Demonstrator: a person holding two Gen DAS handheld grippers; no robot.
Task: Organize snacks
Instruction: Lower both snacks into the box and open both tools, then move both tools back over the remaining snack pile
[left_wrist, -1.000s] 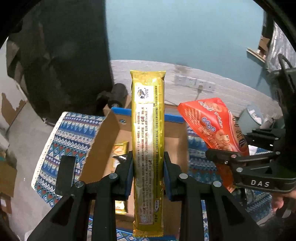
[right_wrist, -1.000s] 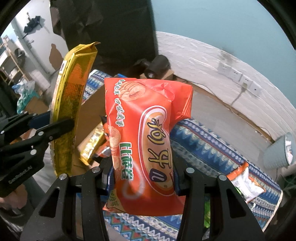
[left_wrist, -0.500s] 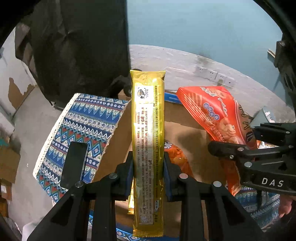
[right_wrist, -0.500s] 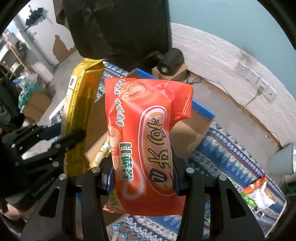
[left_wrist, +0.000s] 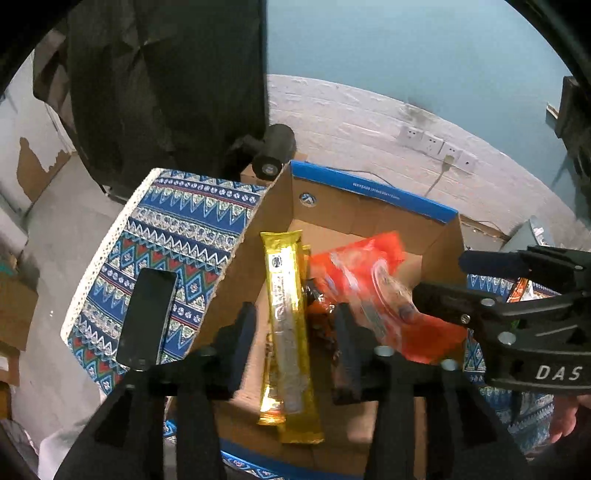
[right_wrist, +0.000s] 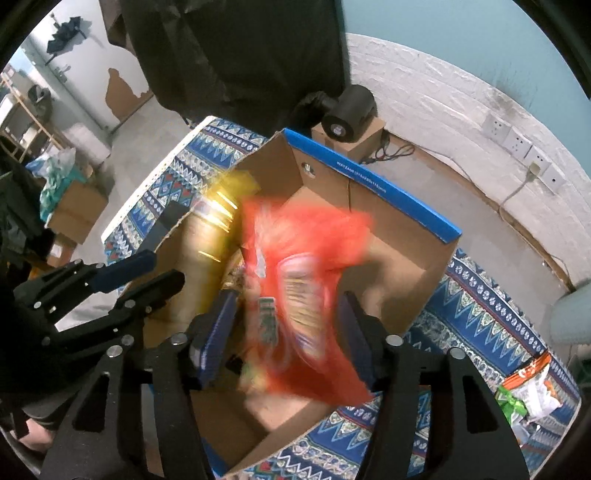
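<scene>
Over the cardboard box (left_wrist: 373, 218), which sits on a patterned cloth (left_wrist: 184, 229), both grippers hang with their jaws spread apart and nothing clamped. Inside the box, toward its left wall, the gold packet (left_wrist: 290, 325) lies lengthwise just below the left gripper (left_wrist: 295, 339), clear of both fingers. The red bag (right_wrist: 299, 288) is blurred between the fingers of the right gripper (right_wrist: 284, 332), touching neither as far as I can tell, and looks to be dropping into the box beside the gold packet. To finish the drop well, keep both grippers wide and lift straight up from the box, so no finger snags a wrapper. More snack bags (right_wrist: 528, 391) lie on the cloth right of the box.
</scene>
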